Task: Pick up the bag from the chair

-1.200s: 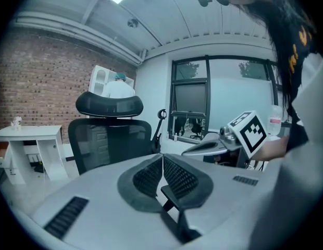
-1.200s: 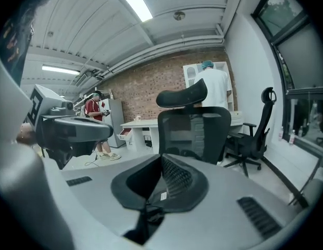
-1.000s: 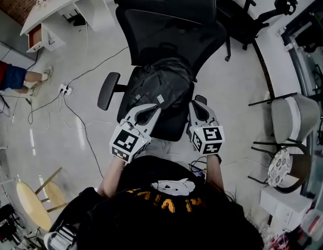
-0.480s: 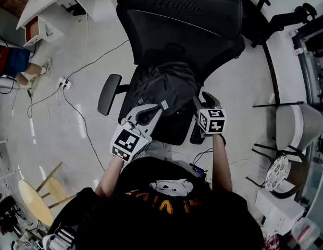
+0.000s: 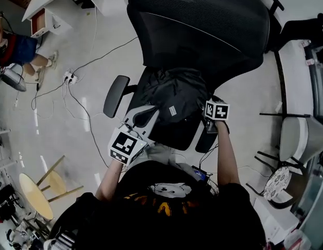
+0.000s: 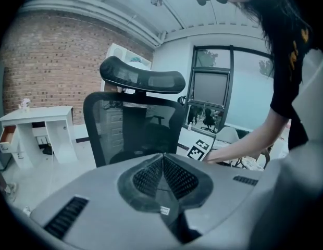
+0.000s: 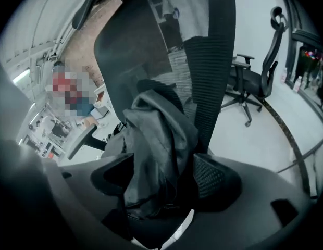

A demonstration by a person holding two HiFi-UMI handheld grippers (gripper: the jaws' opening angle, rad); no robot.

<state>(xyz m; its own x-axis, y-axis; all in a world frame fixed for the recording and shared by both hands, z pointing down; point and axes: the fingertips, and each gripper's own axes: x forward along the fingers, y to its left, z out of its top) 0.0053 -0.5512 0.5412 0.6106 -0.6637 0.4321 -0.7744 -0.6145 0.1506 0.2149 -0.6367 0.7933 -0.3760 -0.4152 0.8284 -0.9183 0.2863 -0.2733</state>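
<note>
A black bag lies slumped on the seat of a black mesh office chair. My right gripper is at the bag's right side. In the right gripper view the bag bulges up between the right gripper's jaws, which stand wide apart and open around its fabric. My left gripper hovers at the seat's front left, close to the bag and apart from it. It is shut, pads together with nothing between them, and it faces the chair's backrest.
A white desk stands at the back left, with a power strip and cables on the floor by it. A seated person is at far left. There is a wooden stool front left, a grey chair at right and another office chair behind.
My right gripper has reached forward from the seat's front edge to the bag's right side, and the fabric now sits between its jaws. The left gripper has barely moved.
</note>
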